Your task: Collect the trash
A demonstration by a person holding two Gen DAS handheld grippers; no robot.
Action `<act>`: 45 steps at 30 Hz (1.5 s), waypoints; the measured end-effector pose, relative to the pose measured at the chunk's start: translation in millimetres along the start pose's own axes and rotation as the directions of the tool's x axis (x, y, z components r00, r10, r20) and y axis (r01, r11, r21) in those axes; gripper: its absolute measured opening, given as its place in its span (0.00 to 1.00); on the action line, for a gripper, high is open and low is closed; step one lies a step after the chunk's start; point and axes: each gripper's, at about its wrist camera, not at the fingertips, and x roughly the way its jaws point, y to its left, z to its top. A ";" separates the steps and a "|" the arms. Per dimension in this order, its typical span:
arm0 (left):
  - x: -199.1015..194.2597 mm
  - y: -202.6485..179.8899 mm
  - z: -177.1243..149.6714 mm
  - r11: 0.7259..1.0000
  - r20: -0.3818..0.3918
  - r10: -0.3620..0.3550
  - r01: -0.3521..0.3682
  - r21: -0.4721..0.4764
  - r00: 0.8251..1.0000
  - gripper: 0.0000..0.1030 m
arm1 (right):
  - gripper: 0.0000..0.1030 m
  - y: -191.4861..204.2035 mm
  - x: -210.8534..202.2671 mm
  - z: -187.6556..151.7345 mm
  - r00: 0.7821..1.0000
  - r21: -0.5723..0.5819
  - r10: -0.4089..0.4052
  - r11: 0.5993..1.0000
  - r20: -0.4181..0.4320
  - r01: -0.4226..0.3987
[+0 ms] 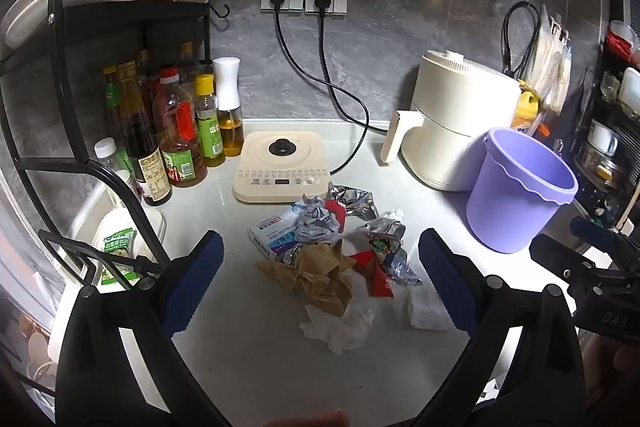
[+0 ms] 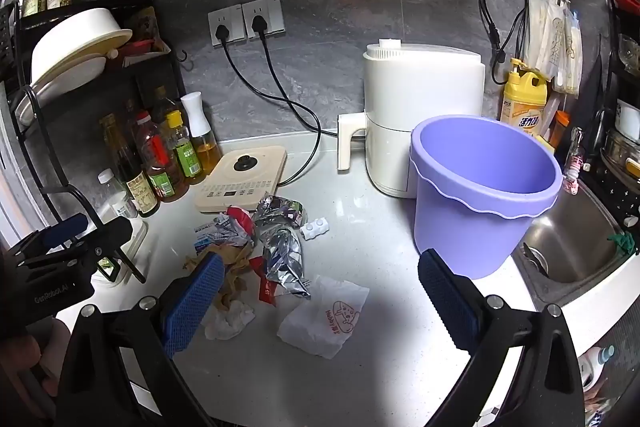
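A heap of trash lies on the white counter: crumpled brown paper, a white tissue, a small printed box, silver foil wrappers and a red wrapper. My left gripper hovers open just in front of the heap, holding nothing. My right gripper is also open and empty, above a folded white napkin with red print and beside the foil. A purple bucket stands empty to the right of the heap. Each gripper shows at the edge of the other's view.
A cream induction cooker sits behind the heap, with a white appliance and plugged-in cables. Oil and sauce bottles stand under a black dish rack on the left. A steel sink lies right of the bucket.
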 end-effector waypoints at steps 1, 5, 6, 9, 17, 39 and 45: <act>0.2 0.0 0.1 1.000 -0.002 0.000 0.000 0.001 1.000 0.94 | 0.92 -0.3 -0.1 -0.1 1.000 0.000 0.000 1.000 0.002 0.000; 0.3 0.1 -0.1 1.000 0.001 -0.001 0.001 0.005 1.000 0.94 | 0.92 -0.1 -0.4 -0.7 1.000 -0.003 -0.004 1.000 0.002 0.004; 0.5 0.5 0.0 1.000 0.000 -0.002 0.002 0.004 1.000 0.94 | 0.92 0.3 -0.7 -0.6 1.000 -0.005 -0.005 1.000 0.002 0.005; 0.3 1.7 0.5 1.000 0.001 -0.001 0.001 0.006 1.000 0.94 | 0.92 -1.7 -0.4 -1.9 1.000 0.005 0.000 1.000 0.005 0.000; 1.0 -4.3 1.2 1.000 0.002 0.003 -0.003 0.009 1.000 0.94 | 0.92 -4.1 0.2 -1.1 1.000 0.011 0.002 1.000 0.005 -0.002; -1.7 -1.0 6.7 1.000 0.009 -0.012 0.012 0.005 1.000 0.94 | 0.92 -6.1 1.8 -1.8 1.000 0.013 0.004 1.000 0.012 -0.004; 1.2 -0.5 7.8 1.000 0.003 -0.003 0.003 0.009 1.000 0.94 | 0.92 -4.0 4.8 2.5 1.000 0.017 0.005 1.000 0.004 -0.005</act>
